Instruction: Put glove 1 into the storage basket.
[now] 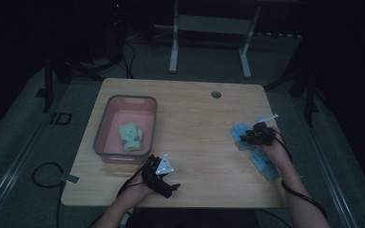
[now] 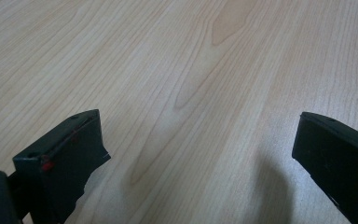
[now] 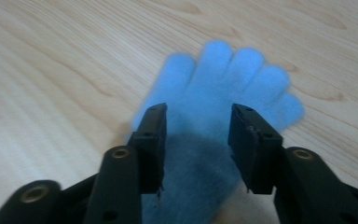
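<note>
Dim room, wooden worktop point(image 1: 195, 118): right hand-held gripper point(image 3: 196, 122), jaws apart, straddles blue glove point(image 3: 223, 79) at frame's right, poised to grasp.

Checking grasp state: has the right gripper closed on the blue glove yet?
No: in the right gripper view the right gripper has its jaws apart, hovering over the blue glove, which lies flat on the table.

pink bin point(image 1: 105, 124), table left | green gloves point(image 1: 131, 137) inside
</note>
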### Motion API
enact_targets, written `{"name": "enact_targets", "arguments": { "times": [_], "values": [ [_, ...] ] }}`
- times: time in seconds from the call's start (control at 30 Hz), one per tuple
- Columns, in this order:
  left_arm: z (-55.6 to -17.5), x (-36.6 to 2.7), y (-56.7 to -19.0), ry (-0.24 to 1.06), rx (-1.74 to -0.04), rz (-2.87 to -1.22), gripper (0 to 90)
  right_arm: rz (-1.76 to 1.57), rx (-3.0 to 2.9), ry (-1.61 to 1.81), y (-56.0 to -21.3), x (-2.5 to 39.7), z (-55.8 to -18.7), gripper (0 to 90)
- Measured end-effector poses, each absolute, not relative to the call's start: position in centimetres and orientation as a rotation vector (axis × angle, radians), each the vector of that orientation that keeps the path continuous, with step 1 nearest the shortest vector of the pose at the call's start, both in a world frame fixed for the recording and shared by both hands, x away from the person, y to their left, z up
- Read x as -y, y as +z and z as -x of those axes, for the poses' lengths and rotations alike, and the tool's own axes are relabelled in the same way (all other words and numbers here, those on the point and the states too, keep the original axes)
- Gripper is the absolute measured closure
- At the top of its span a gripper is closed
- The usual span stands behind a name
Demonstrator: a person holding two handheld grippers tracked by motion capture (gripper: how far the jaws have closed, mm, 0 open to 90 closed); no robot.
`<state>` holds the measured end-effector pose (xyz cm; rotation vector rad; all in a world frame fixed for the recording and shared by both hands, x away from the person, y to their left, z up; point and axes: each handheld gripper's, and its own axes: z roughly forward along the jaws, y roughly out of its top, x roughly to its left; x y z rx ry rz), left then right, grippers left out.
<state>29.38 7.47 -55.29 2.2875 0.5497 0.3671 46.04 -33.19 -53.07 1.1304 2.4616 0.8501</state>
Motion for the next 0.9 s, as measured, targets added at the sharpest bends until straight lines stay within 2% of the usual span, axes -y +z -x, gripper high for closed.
{"name": "enact_targets", "arguments": {
  "times": [0.03, 0.13, 0.37, 0.47, 0.67, 0.9],
  "values": [
    [-29.3, -7.6, -55.3, 0.377, -0.547, -2.285, 2.2, -1.145, -2.457, 0.837, -53.3, 33.2, -46.3, 51.9],
    [-29.4, -8.0, -55.2, 0.387, -0.553, -2.282, 2.2, -1.135, -2.464, 0.829, -53.5, 33.0, -46.3, 52.0],
    [-29.3, -8.3, -55.3, 0.382, -0.55, -2.293, 2.5, -1.164, -2.465, 0.81, -53.7, 32.6, -45.9, 76.7],
    [-29.4, -8.3, -55.3, 0.376, -0.545, -2.297, 2.5, -1.212, -2.455, 0.787, -53.5, 32.3, -45.8, 81.4],
    [-29.4, -8.4, -55.3, 0.365, -0.544, -2.291, 2.5, -1.264, -2.416, 0.817, -52.3, 31.3, -44.9, 82.9],
    [-29.5, -8.4, -55.3, 0.381, -0.545, -2.287, 2.5, -1.265, -2.367, 0.97, -48.9, 29.0, -42.7, 82.9]
  ]
}}
